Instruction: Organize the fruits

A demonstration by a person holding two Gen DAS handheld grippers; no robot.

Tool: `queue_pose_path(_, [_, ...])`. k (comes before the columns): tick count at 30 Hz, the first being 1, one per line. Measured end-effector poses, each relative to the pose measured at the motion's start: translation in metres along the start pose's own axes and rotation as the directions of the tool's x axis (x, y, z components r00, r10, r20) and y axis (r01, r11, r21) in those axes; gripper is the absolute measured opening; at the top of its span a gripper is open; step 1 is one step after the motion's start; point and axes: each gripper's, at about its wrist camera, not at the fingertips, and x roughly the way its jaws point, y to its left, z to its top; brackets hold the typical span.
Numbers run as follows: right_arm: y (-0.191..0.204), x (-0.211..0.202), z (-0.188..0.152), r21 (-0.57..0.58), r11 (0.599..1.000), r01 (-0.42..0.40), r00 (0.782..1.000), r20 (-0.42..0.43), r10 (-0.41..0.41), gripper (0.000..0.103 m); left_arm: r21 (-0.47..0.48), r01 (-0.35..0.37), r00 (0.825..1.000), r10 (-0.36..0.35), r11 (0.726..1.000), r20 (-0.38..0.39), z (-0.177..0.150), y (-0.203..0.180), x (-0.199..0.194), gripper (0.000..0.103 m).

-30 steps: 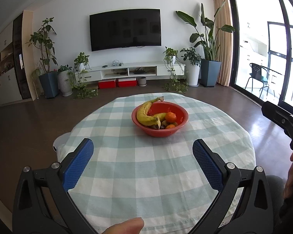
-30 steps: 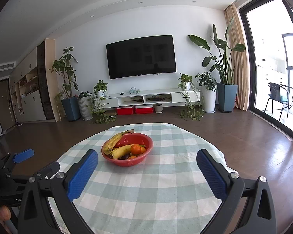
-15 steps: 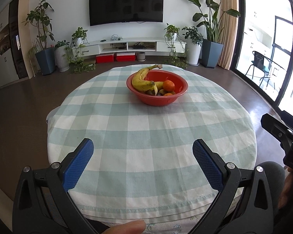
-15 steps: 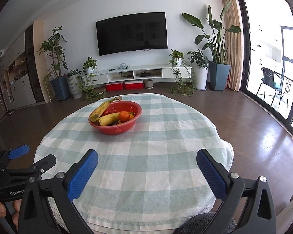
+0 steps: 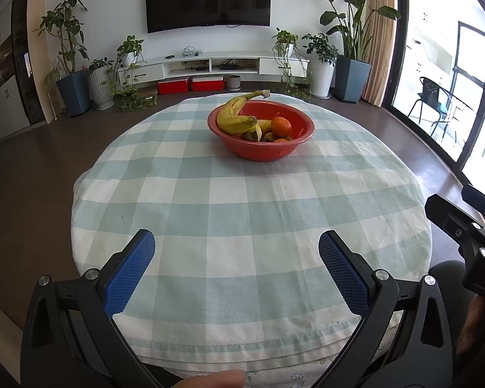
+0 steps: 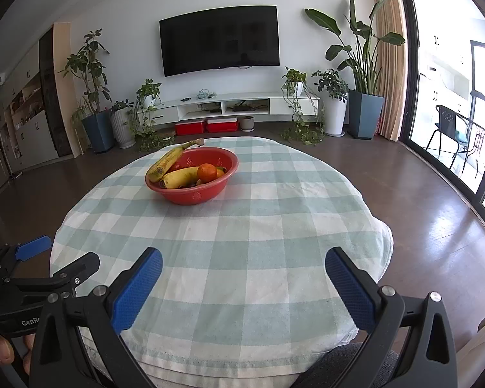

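A red bowl point(image 5: 287, 150) point(image 6: 207, 194) stands on the far half of a round table with a green-and-white checked cloth point(image 5: 242, 213) point(image 6: 242, 226). In it lie two bananas point(image 5: 231, 114) point(image 6: 166, 161) point(image 6: 181, 176), an orange point(image 5: 280, 126) point(image 6: 207, 172) and some smaller fruit, partly hidden. My left gripper point(image 5: 236, 252) hovers open over the near edge of the table, empty. My right gripper point(image 6: 244, 271) is open and empty too, over the near right part. Each gripper also shows in the other's view, the right gripper point(image 5: 462, 226) at the right edge, the left gripper point(image 6: 38, 268) at the lower left.
Beyond the table lies dark wood floor, a white TV bench point(image 6: 229, 106) with red boxes beneath, a wall TV point(image 6: 220, 43) and several potted plants. Glass doors point(image 6: 452, 97) are on the right. A fingertip point(image 5: 210, 380) shows at the bottom edge.
Both grippers have risen and tilted downward, so the table and bowl now sit higher and nearer in both views. Both stay open and empty. The fruit in the bowl has not moved.
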Motion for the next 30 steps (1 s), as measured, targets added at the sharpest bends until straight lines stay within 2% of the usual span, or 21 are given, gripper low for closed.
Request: queue_pose_path(30, [0.009,0.007,-0.007,-0.020,1.000,0.006,0.999,-0.047,-0.006,0.103,-0.029,-0.006,1.000,0.005,1.000,-0.024,-0.009,0.009,0.015,0.103])
